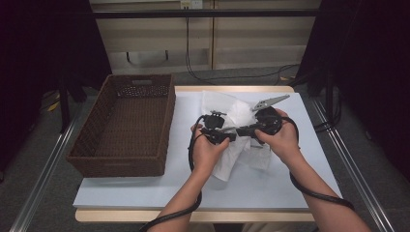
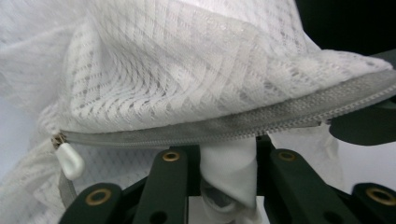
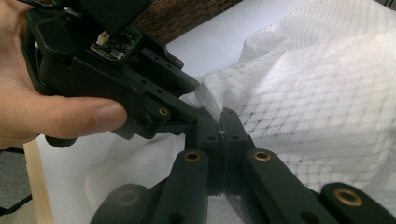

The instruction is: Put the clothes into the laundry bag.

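Note:
A white mesh bag is held up over the middle of the table between both grippers. In the left gripper view its grey zipper runs closed across the frame, with a white pull at the left end. My left gripper has a wad of the bag's white cloth filling the gap between its jaws. My right gripper is shut on a thin edge of the bag, its jaws almost together. The left gripper meets it tip to tip. In the high view the left gripper and right gripper face each other.
A brown wicker basket stands on the table's left side, empty inside. The pale blue table top has bare room in front and to the right. Black cables trail from both grippers along the forearms. Dark curtains flank the table.

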